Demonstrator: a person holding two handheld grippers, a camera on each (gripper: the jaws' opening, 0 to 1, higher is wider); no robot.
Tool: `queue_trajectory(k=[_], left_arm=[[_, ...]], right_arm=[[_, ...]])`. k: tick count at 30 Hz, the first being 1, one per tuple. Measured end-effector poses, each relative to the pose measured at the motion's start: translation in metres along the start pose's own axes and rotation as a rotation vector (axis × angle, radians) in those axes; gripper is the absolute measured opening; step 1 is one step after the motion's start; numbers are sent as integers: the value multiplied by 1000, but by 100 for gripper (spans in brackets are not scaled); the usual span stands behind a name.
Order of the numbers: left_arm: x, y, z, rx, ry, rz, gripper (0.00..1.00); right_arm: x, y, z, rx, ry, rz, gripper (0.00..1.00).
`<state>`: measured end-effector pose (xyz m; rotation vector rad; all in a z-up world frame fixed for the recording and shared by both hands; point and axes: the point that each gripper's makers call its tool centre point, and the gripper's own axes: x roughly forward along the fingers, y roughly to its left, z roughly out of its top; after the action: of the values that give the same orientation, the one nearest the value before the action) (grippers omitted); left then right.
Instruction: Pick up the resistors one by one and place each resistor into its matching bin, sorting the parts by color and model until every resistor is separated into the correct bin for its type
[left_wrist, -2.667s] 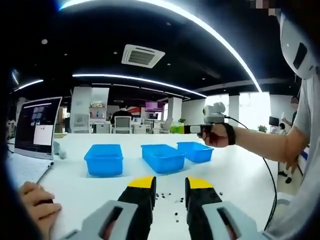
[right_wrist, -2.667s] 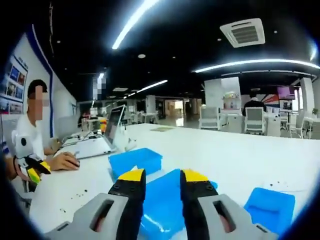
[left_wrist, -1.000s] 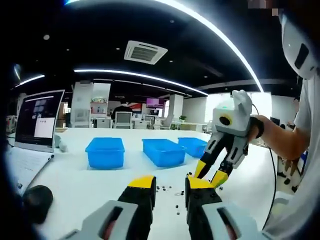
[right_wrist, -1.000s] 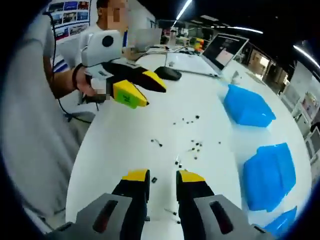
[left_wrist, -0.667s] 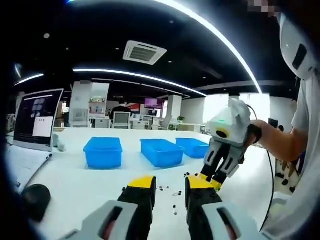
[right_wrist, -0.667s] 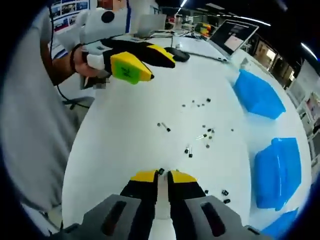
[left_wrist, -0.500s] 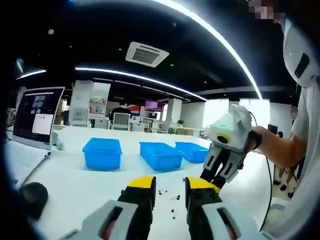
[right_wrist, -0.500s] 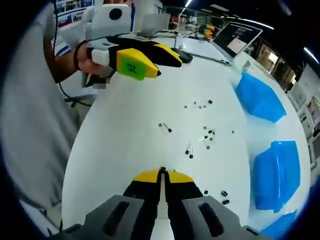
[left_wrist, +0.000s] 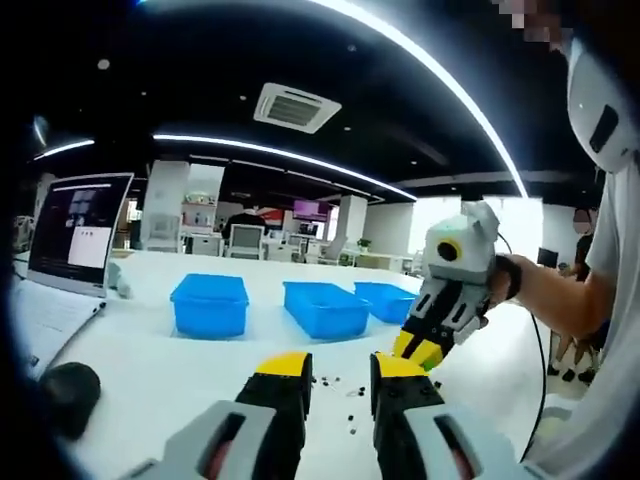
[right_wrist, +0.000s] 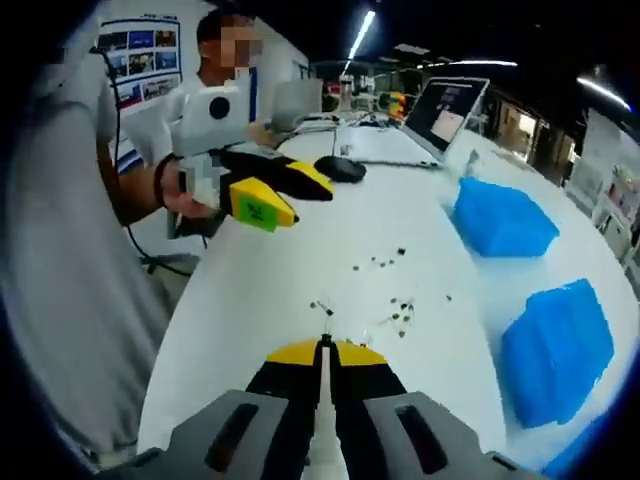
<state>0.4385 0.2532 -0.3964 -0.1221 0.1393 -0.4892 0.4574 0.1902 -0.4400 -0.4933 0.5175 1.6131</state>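
- In the right gripper view, the right gripper (right_wrist: 324, 350) has its yellow-tipped jaws pressed together, with a tiny dark resistor (right_wrist: 324, 342) pinched at the very tips; it is too small to tell its colour or model.
- The same gripper shows in the left gripper view, coming in from the right and angled down toward the table, held by a hand with a dark wrist strap.
- The left gripper (left_wrist: 339, 366) has its jaws spread with a clear gap between them; nothing sits in the gap. In the right gripper view it hangs above the table's left part, held in a person's hand (right_wrist: 182, 190).
- The loose resistors (right_wrist: 392, 316) lie scattered on the white table (right_wrist: 280, 270) just beyond the right gripper's tips, none of them in a bin.
- Three blue bins stand in a row past the scatter: the left bin (left_wrist: 210, 305), the middle bin (left_wrist: 325, 309) and the far bin (left_wrist: 385, 300), well apart from the resistors.
- A laptop (left_wrist: 72, 240) stands open at the table's left edge, with a dark mouse (left_wrist: 68, 392) near it.
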Motion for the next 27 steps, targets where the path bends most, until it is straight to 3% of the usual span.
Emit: queue_trajectory(k=[7,12,16,19,23,27], left_arm=[[8,-6,4,14,0,-33,26],[12,1,1,11,15,-37,26],[15,1,1,18,29,-48,27],[18,0,2,28,37,-57,27],[21,-5,6,37,44,-73,27],[21,-9,11,52,34,-77,27]], right_arm=[[-15,-17,15,76,-163,-62,7],[-29,-40,28,146,-299,-145,7],[-43,-63,36,147,-373,-244,7],[-66,-90,51,166,-473,-340,7],[-102,-127,62,253,-612,-475,7],[-124,-155,58,229,-621,-603,7]])
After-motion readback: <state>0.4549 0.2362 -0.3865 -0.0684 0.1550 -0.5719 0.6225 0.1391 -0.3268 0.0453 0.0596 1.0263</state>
